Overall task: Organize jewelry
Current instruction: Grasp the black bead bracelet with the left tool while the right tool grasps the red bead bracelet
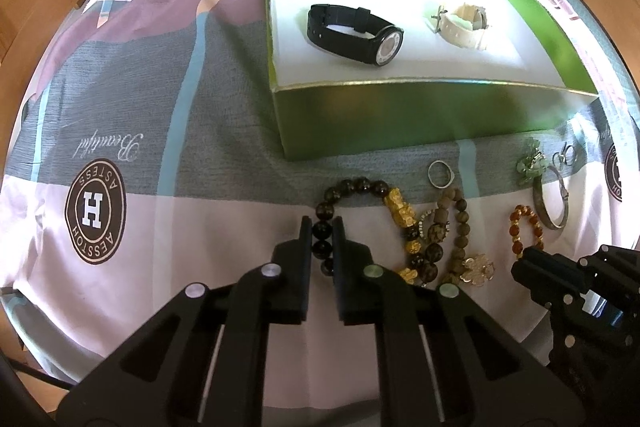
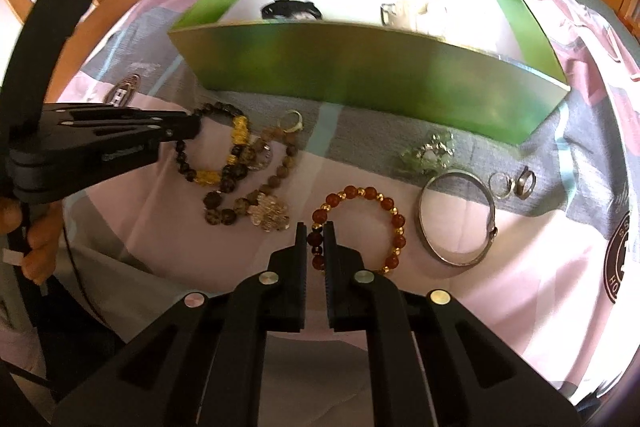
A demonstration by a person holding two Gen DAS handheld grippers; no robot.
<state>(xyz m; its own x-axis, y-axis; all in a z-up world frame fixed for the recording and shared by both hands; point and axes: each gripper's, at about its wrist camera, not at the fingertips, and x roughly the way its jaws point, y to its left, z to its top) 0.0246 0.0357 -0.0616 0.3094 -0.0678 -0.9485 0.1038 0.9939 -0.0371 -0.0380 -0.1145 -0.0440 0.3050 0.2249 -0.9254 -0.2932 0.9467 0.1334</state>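
A green box (image 1: 400,115) (image 2: 360,75) lies on the bedspread and holds a black watch (image 1: 352,29) and a white watch (image 1: 464,23). In front of it lie loose pieces of jewelry. My left gripper (image 1: 322,227) (image 2: 188,127) is shut on the dark bead bracelet with gold charms (image 1: 362,185) (image 2: 218,151). My right gripper (image 2: 315,231) (image 1: 528,259) is shut on the amber bead bracelet (image 2: 372,197) (image 1: 524,219). Both bracelets rest on the cloth.
Between the two bracelets lies a brown bead strand with a clear charm (image 2: 272,215) (image 1: 456,227) and a ring (image 1: 440,173) (image 2: 294,121). To the right lie a green stone piece (image 2: 428,153), a silver bangle (image 2: 456,217) and small rings (image 2: 514,181).
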